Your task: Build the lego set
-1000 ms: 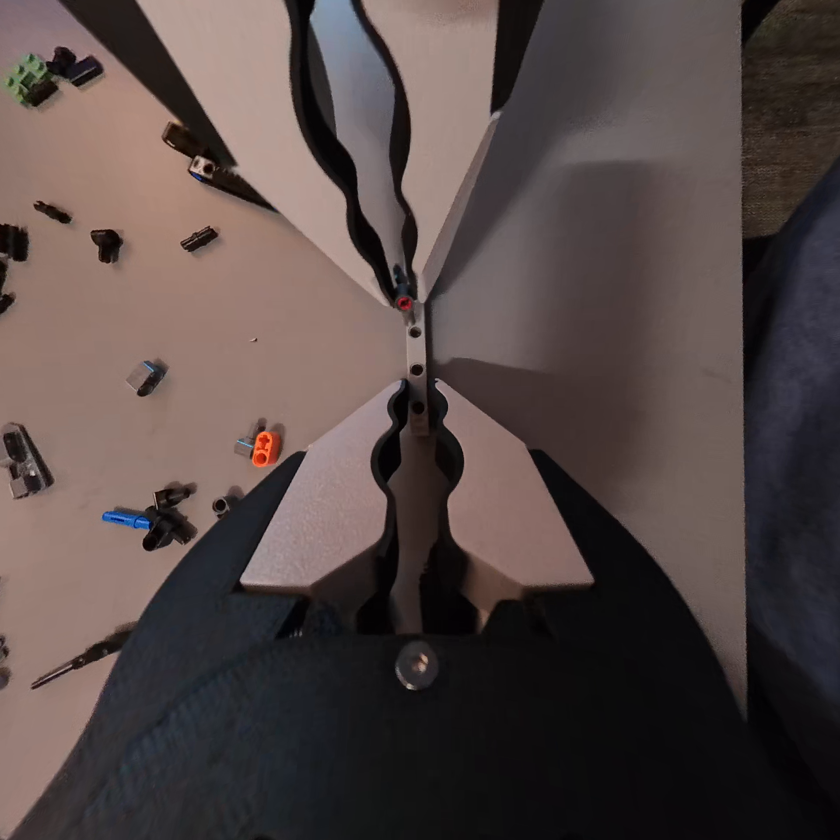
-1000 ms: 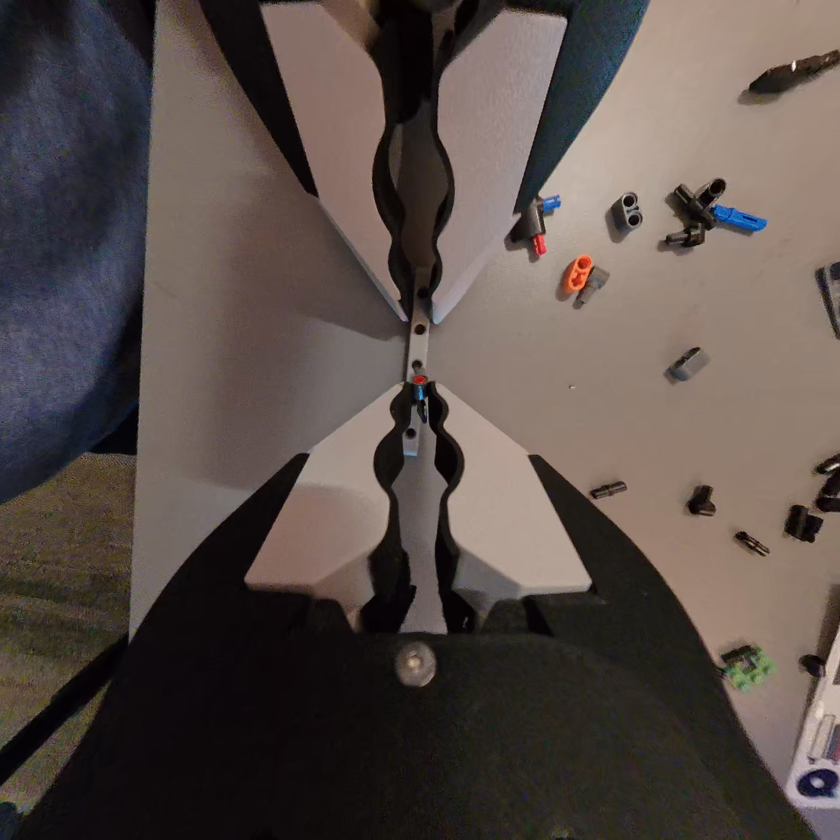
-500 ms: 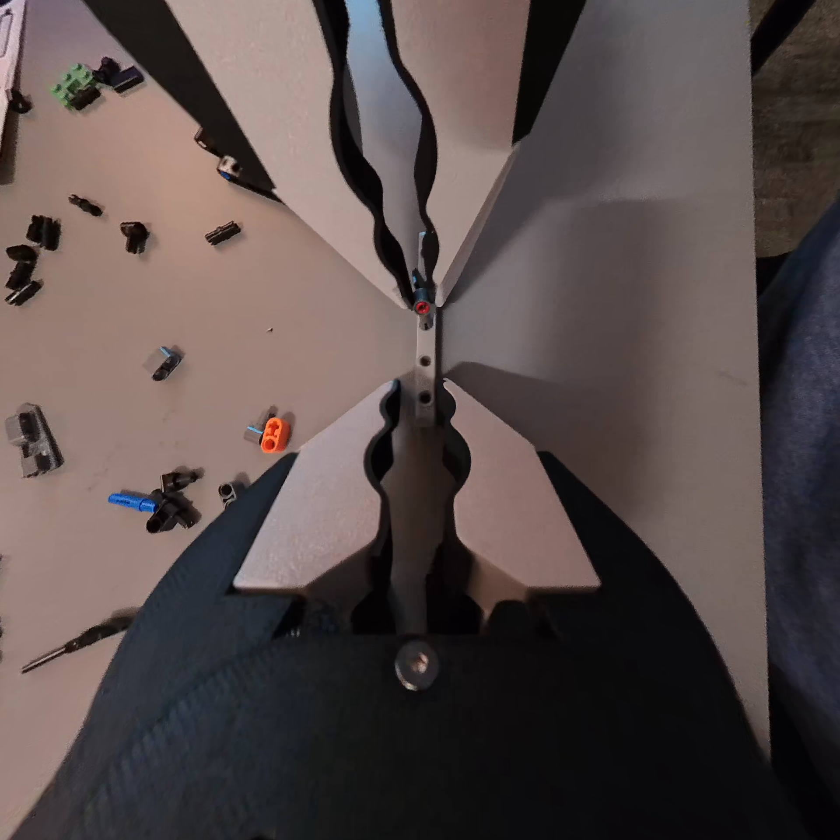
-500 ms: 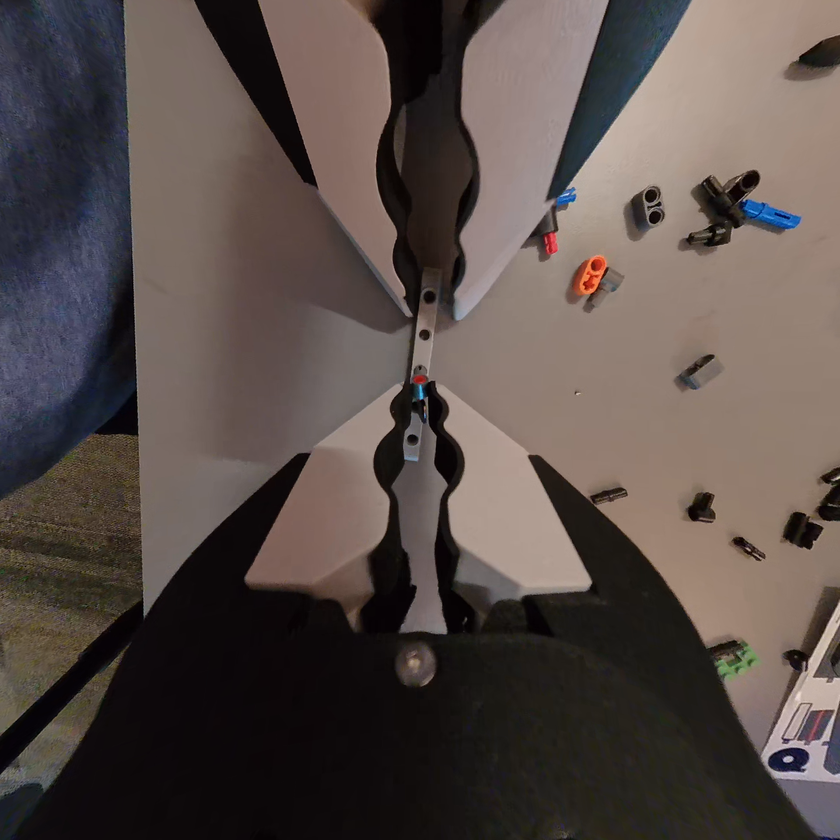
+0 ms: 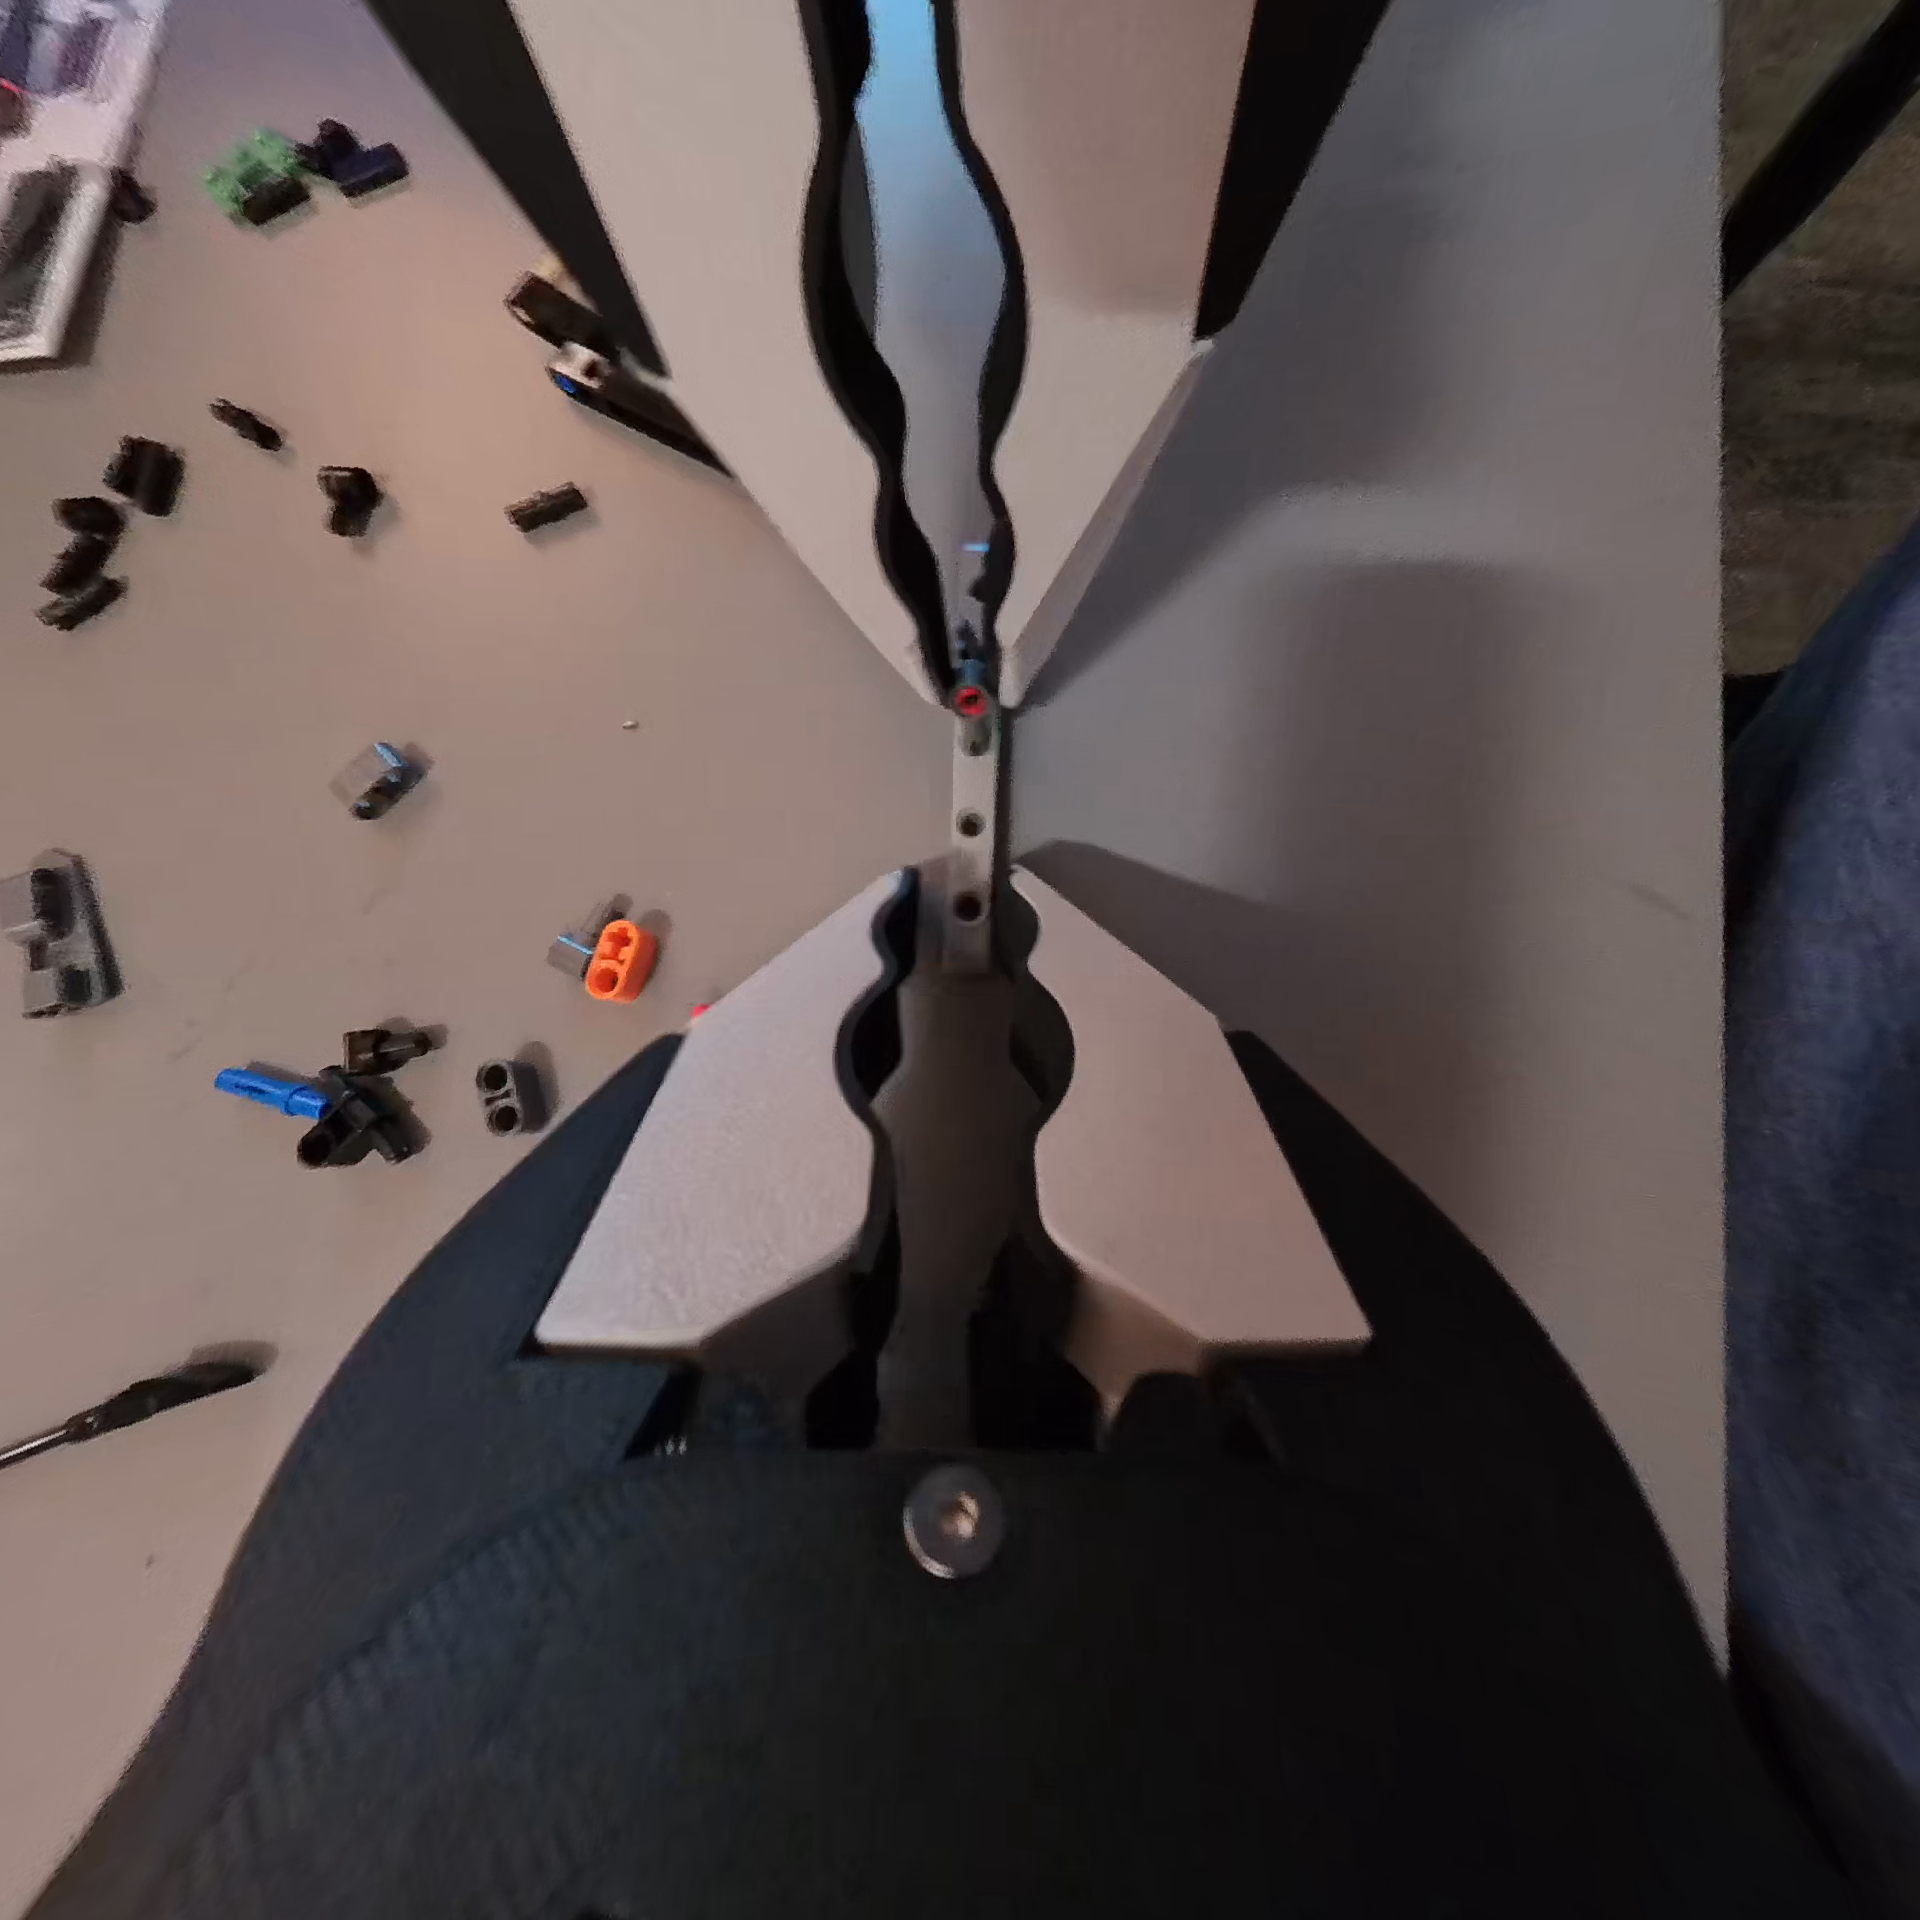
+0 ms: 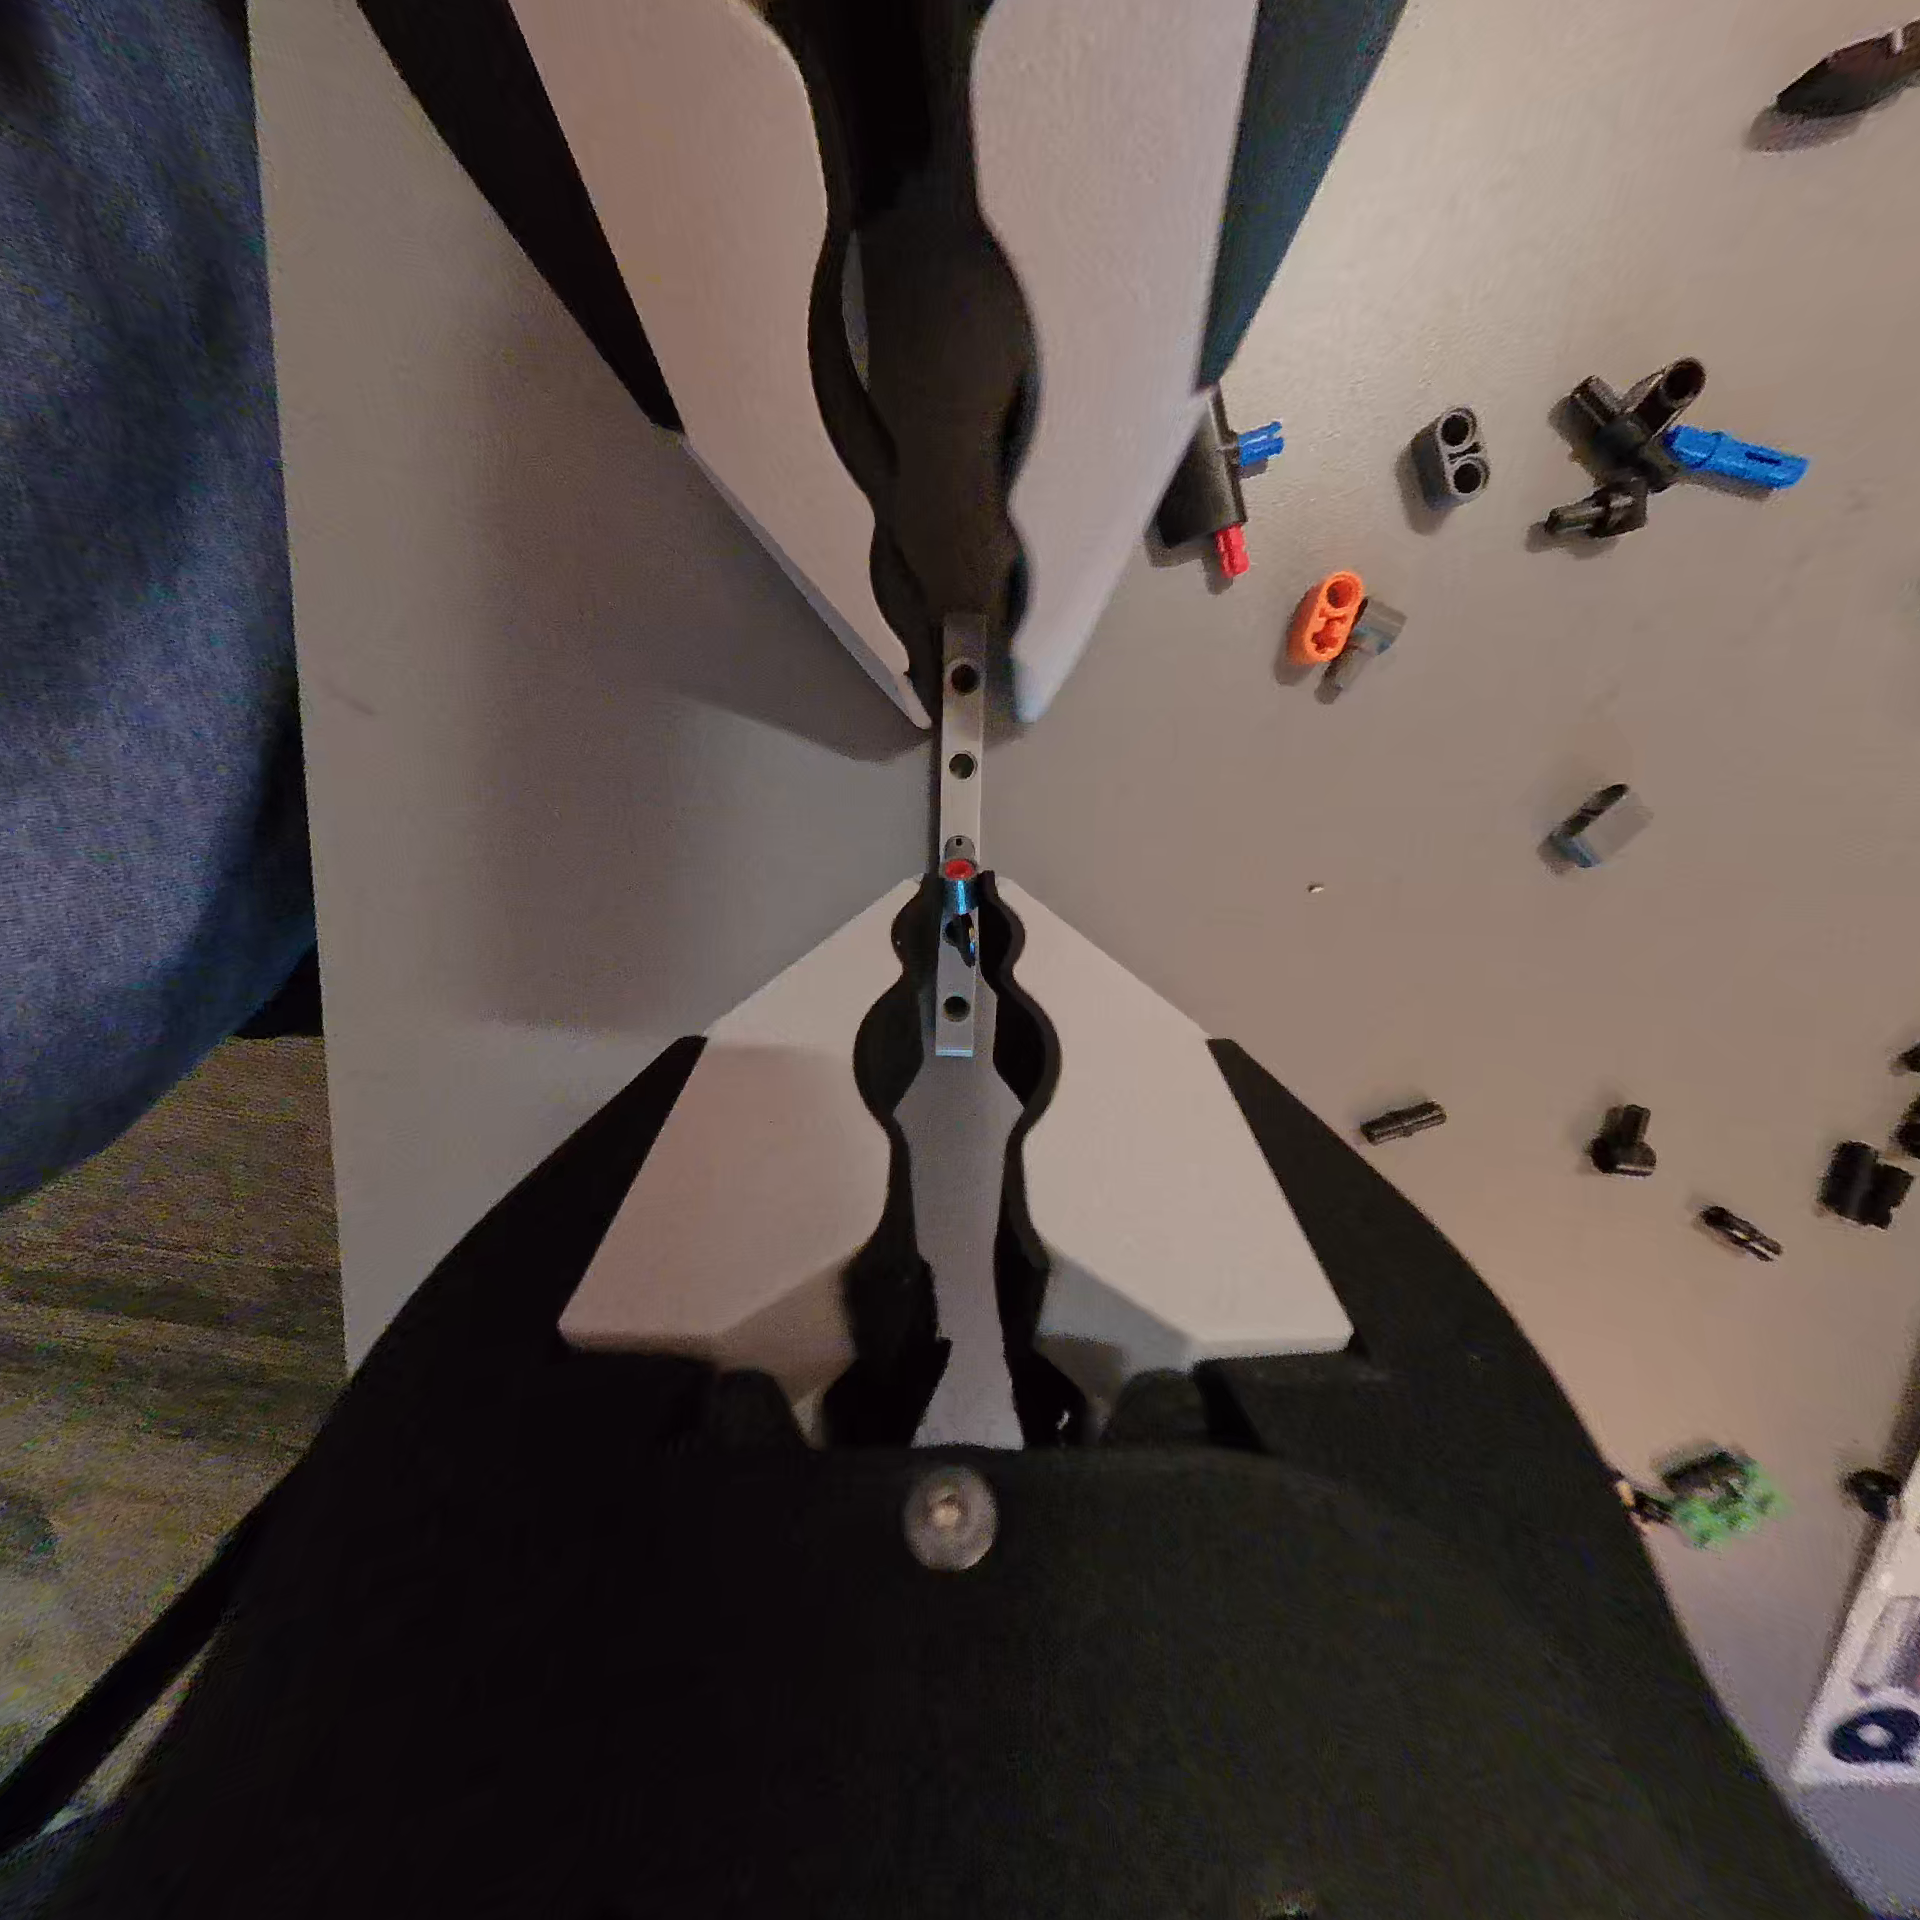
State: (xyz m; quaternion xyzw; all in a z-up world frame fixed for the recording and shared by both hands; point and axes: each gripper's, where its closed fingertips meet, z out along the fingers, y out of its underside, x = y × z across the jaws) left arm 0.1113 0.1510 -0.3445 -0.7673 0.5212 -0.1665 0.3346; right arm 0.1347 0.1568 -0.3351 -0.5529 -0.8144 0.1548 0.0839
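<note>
Grey beam (image 5: 972,831), with a red pin (image 5: 970,700), spans both grippers above the table (image 5: 436,644): left gripper (image 5: 961,914) clamps its near end, right gripper (image 6: 958,935) clamps its pinned end. Loose pieces, orange connector (image 5: 620,958) included, lie left; no legible writing.

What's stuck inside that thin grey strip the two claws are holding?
A red-tipped peg with a blue collar sits in one hole of the grey strip, right at the right gripper. Three other holes look empty. The left gripper covers the far end.
</note>
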